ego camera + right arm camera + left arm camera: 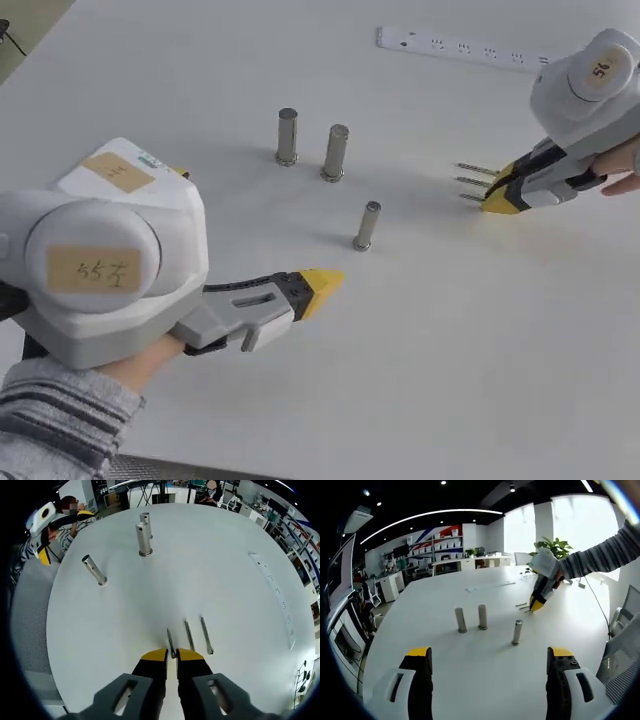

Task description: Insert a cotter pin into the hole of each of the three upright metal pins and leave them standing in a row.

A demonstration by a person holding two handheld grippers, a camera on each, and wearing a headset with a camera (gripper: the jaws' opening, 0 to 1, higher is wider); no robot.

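Observation:
Three upright metal pins stand on the white table: two close together at the back and a smaller one nearer me. My left gripper hovers open in front of them, its jaws wide apart with nothing between them. Three cotter pins lie side by side to the right. My right gripper rests at their near ends. Its jaws are closed on the end of the leftmost cotter pin, which still lies flat. The other two cotter pins lie free beside it.
A white power strip lies along the far right part of the table. The table's left edge runs diagonally at the upper left. Bare table surface lies between the metal pins and the cotter pins.

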